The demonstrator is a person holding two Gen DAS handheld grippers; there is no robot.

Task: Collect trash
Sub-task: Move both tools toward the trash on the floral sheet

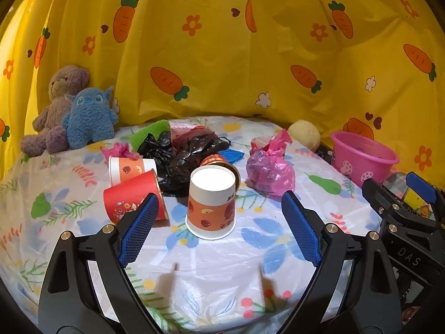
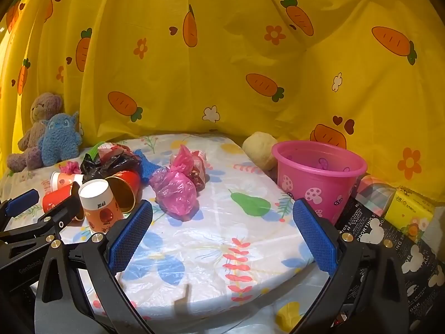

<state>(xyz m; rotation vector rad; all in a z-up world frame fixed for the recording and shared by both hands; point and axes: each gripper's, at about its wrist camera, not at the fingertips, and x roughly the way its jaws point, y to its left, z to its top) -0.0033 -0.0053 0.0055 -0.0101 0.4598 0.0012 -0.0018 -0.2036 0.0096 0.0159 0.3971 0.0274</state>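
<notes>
Left hand-held gripper (image 1: 219, 228) stood wide and empty, an upturned cup (image 1: 210, 201) dead ahead between its fingers, not touched. Two tipped cups and black bags (image 1: 183, 153) lay ahead-left; a pink bag (image 1: 269, 171) ahead-right. Right hand-held gripper (image 2: 222, 236) also wide, empty, over bare counter (image 2: 250, 250), with the pink bucket (image 2: 319, 178) just ahead-right of it. Judged step: reaching for the first piece of trash. Next move likely calls for advancing left around the cup, closing gently so the paper doesn't crush, then carrying it right to the bucket.
</notes>
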